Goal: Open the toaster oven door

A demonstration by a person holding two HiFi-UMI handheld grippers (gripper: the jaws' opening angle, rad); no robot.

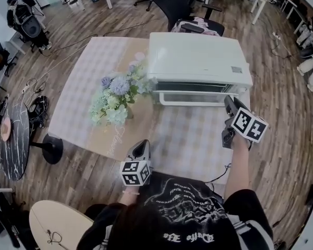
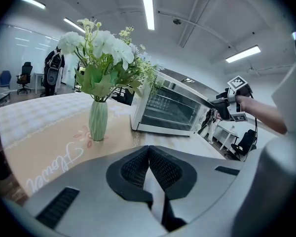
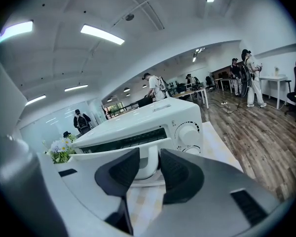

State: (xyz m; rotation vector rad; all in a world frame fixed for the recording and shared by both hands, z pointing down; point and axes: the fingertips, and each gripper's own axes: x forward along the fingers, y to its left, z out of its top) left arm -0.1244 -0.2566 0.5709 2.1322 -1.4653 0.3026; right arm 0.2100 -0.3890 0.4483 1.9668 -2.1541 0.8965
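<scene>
The right hand-held gripper [image 3: 149,157] has its jaws about half apart, set round the right end of the white handle [image 3: 150,161]. The handle's upright post fills the gap, and the pads [image 3: 119,171] seem to lie against either side of it. In the head view this hand-held gripper [image 1: 229,100] reaches in from the right, tips at the handle's [image 1: 190,102] right corner, pointing somewhat downward. The handle runs along the front of the door [image 1: 193,87], which stands upright against the white oven [image 1: 198,56]. A round knob [image 3: 187,131] sits on the oven's face just right of the jaws.

The left hand-held gripper [image 2: 148,149] has its jaws together at the tips with nothing between them. It hangs over the near edge of the bench [image 1: 193,139], well apart from the oven [image 2: 170,107].

The oven sits at the far right of the bench, door toward the person. Just left of it, on a tan runner [image 1: 107,137], stands a green vase [image 2: 98,120] of pale flowers [image 1: 117,95]. Wood floor [image 1: 281,113] surrounds the bench.
</scene>
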